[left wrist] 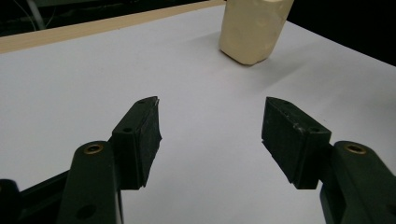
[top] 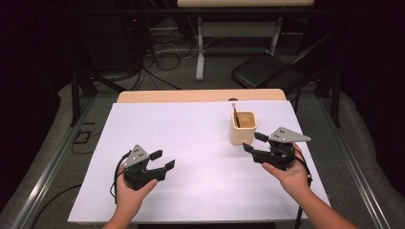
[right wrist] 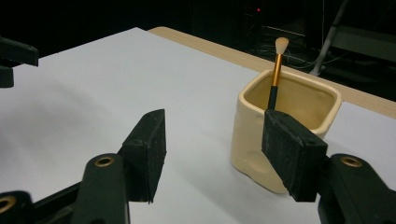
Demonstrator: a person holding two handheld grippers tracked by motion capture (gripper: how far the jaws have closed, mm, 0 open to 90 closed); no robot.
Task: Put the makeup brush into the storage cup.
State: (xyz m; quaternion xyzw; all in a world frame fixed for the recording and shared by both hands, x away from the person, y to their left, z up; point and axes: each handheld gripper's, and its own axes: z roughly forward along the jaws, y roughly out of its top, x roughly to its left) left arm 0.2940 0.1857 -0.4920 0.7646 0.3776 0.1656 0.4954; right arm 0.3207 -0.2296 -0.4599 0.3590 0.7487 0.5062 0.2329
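- Nearest to the camera in the high view is the left gripper (top: 157,161), held in the person's left hand (top: 129,191). Its jaws stand apart with nothing between them, and it hovers low over the white sheet (top: 191,157), well apart from the cup.
- On the other side, the right gripper (top: 254,142) is held in the right hand (top: 291,174). Its jaws also stand apart and hold nothing. They point at the cream cup (top: 242,127) and are just beside its near wall, so I judge that this gripper is coming to take the cup or the brush.
- Inside the cup a small brush (right wrist: 276,70) leans on the far rim, with pale bristles up and a gold and black handle down. The cup keeps it upright, so the handle is easy to reach from above.
- Farther out, the cup stands on the sheet toward the far right part of the wooden table (top: 200,95).
- No brand, label or writing can be read on any thing.
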